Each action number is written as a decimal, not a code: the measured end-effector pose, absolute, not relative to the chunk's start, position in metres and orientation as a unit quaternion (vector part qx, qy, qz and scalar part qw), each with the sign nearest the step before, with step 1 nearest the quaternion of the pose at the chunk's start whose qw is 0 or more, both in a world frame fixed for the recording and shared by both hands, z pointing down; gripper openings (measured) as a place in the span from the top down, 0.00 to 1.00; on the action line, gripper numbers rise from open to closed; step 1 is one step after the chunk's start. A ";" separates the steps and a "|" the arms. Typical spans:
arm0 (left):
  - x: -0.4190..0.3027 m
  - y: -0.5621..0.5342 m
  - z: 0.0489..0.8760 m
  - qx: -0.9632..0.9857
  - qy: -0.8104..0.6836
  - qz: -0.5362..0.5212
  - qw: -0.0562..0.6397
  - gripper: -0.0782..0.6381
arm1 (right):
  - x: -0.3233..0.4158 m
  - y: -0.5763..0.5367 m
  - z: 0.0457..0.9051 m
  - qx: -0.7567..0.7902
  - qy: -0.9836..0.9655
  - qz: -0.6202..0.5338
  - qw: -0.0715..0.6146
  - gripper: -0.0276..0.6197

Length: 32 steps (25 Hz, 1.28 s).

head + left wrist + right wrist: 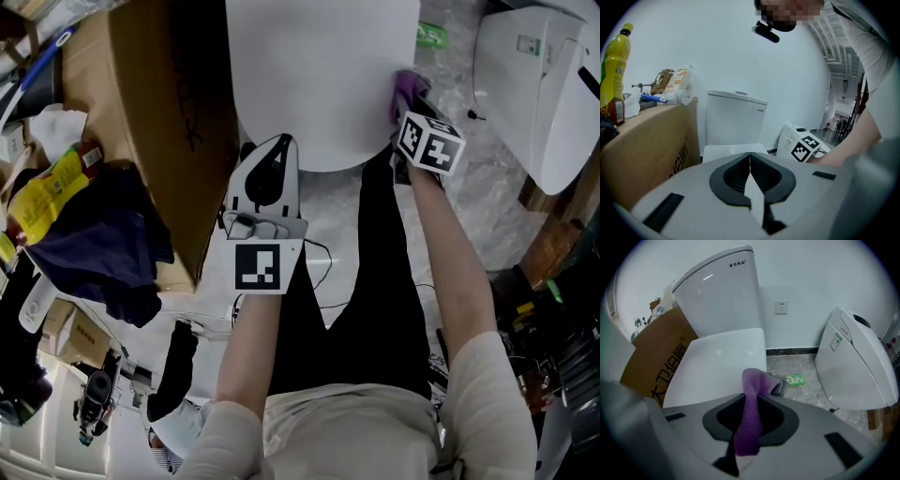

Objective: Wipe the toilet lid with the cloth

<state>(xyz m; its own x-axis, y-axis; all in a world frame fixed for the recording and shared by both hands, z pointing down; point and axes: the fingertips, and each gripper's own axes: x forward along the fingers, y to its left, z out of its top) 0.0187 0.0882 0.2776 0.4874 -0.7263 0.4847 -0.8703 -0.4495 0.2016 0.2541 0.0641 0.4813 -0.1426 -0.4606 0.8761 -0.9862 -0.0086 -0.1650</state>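
The white toilet lid point(319, 75) is closed and fills the top middle of the head view; it also shows in the right gripper view as the toilet lid point(717, 366) below the cistern. My right gripper point(405, 105) is shut on a purple cloth point(407, 89) at the lid's right edge. That cloth point(752, 404) stands up between the right jaws, its top folded over. My left gripper point(273, 159) hangs at the lid's near left edge, shut with nothing in it; the left gripper point(750, 161) shows its jaws pressed together.
A tall cardboard box point(169, 122) stands left of the toilet, with a yellow bottle point(42, 192) and dark clothing beside it. A second white toilet part point(544, 94) lies on the floor at right. A small green packet point(796, 379) lies on the marble floor.
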 end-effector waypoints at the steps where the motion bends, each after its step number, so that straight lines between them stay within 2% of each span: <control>1: 0.018 0.089 0.278 0.834 -0.479 0.165 0.217 0.87 | 0.253 0.064 0.483 0.574 -0.632 0.418 0.311 0.82; 8: 0.000 0.095 0.274 0.827 -0.495 0.157 0.217 0.87 | 0.197 0.064 0.469 0.547 -0.648 0.410 0.337 0.82; 32: -0.080 0.120 0.277 0.797 -0.540 0.137 0.234 0.87 | -0.012 0.046 0.467 0.485 -0.690 0.454 0.289 0.82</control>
